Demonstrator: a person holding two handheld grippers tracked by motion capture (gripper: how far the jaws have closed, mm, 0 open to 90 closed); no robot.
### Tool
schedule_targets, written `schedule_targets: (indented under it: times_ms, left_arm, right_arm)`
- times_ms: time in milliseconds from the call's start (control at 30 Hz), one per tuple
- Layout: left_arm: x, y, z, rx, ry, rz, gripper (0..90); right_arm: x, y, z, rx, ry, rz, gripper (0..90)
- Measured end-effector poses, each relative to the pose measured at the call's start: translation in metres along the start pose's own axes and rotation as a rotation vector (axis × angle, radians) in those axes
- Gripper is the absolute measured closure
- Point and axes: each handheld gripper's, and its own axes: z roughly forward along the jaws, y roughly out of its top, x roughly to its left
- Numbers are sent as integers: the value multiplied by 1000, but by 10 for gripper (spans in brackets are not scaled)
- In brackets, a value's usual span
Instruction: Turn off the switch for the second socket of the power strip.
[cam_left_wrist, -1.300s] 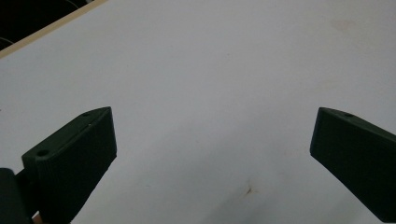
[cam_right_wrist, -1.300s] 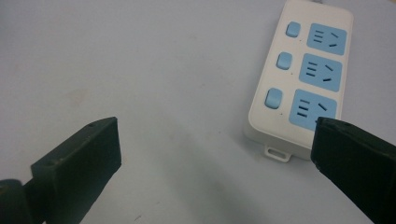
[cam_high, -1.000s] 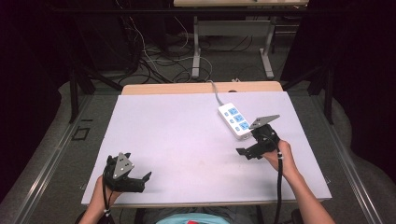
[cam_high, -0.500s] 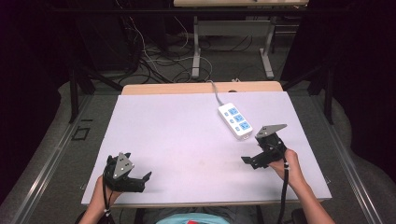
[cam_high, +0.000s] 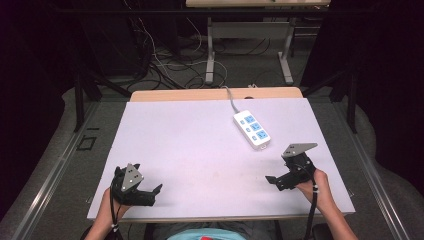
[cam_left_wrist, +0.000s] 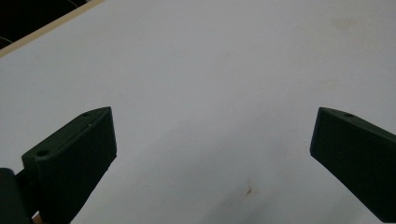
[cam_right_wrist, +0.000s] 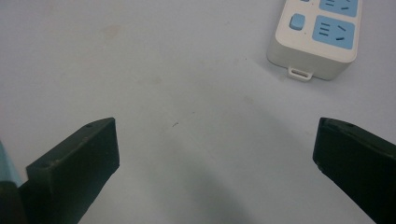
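Left claw rests released at the tabletop's near-left corner. Right claw, released, sits near the right edge, nearer than the power strip.

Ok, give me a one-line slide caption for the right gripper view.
Open right gripper above the white table, the white power strip with blue sockets just ahead.

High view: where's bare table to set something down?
Most of the table is bare: the whole left half and middle, between the left gripper and the power strip. Also the near edge between the two grippers. Tightest spot is right of centre, where the right gripper sits just below the strip and its cord.
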Motion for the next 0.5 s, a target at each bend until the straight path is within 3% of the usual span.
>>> schedule_targets:
  times_ms: [267,500]
  left_arm:
    - [-1,0,1,-2,-6,-6,3]
    - [-1,0,1,-2,-8,-8,3]
  right_arm:
    - [4,-12,-5,1,5,19,0]
    - [10,-21,-8,-8,-7,6,0]
